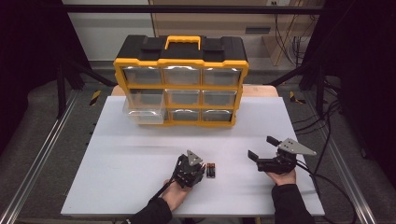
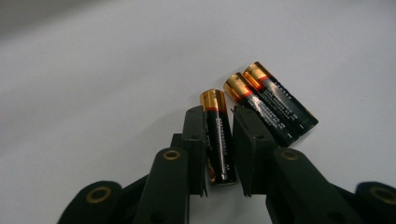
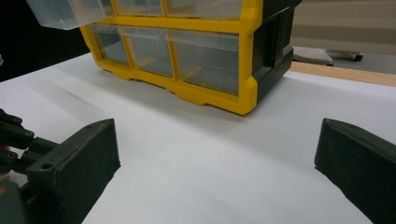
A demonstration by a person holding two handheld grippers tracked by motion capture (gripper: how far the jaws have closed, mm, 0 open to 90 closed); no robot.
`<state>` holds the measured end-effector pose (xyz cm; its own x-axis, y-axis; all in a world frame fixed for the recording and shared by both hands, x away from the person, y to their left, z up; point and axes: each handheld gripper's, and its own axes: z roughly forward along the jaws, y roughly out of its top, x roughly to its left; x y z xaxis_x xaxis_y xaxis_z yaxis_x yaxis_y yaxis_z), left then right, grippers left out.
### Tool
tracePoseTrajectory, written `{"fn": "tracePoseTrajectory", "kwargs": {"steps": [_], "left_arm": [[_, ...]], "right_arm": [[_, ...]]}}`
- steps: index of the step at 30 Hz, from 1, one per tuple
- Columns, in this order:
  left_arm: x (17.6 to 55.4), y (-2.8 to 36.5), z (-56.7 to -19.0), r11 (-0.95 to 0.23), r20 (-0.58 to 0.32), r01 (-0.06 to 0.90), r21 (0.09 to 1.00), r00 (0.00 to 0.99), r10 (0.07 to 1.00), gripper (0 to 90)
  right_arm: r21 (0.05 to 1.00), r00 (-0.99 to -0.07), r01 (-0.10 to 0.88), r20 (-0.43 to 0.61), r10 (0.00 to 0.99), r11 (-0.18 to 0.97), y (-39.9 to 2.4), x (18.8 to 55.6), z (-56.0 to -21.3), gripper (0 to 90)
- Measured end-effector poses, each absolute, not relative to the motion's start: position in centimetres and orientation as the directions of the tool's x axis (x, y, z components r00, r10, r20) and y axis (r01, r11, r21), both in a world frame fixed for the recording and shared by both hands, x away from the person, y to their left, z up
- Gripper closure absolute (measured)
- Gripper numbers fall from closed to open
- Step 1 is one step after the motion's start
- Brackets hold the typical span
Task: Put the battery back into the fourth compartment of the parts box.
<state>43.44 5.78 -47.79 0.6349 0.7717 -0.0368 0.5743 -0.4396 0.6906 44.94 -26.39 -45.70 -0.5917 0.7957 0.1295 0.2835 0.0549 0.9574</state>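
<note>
Three black-and-gold AA batteries lie on the white table top (image 1: 130,158) near its front edge. In the left gripper view, one battery (image 2: 219,140) lies lengthwise between the two black jaws of my left gripper (image 2: 218,113), which is shut on it. Two more batteries (image 2: 273,103) lie side by side just to its right, touching each other. From above, the left gripper (image 1: 201,171) points right at the batteries (image 1: 210,171). My right gripper (image 1: 261,147) hovers to the right, open wide with nothing between its jaws, as the right gripper view (image 3: 218,135) confirms.
A yellow-and-black drawer organizer (image 1: 181,86) stands at the back of the table, with clear drawers in three rows. Its middle-left drawer (image 1: 144,105) is pulled out. The organizer (image 3: 243,60) lies ahead of the right gripper, with bare white surface between them.
</note>
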Motion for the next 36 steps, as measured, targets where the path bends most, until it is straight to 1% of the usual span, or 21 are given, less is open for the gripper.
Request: {"fn": "tracePoseTrajectory", "kwargs": {"steps": [7, 13, 24, 36], "left_arm": [[43.6, 6.0, -47.8, -0.443, -0.039, 0.569, 0.693, 0.643, 0.765, 76.0], [43.8, 6.6, -47.3, -0.428, -0.061, 0.570, 0.702, 0.647, 0.760, 76.1], [43.9, 8.3, -44.8, -0.396, -0.081, 0.536, 0.745, 0.663, 0.744, 76.0], [44.2, 11.8, -41.7, -0.341, -0.106, 0.510, 0.790, 0.660, 0.744, 76.0]], "right_arm": [[0.958, -0.593, 0.282, 0.129, 0.795, 0.055, -26.4, 45.0, -45.7, 0.4], [0.958, -0.594, 0.282, 0.130, 0.794, 0.054, -26.4, 44.9, -45.7, 0.4], [0.957, -0.596, 0.284, 0.130, 0.792, 0.058, -26.4, 45.0, -45.7, 0.4], [0.957, -0.601, 0.285, 0.135, 0.788, 0.054, -26.3, 45.0, -45.8, 0.3]]}}
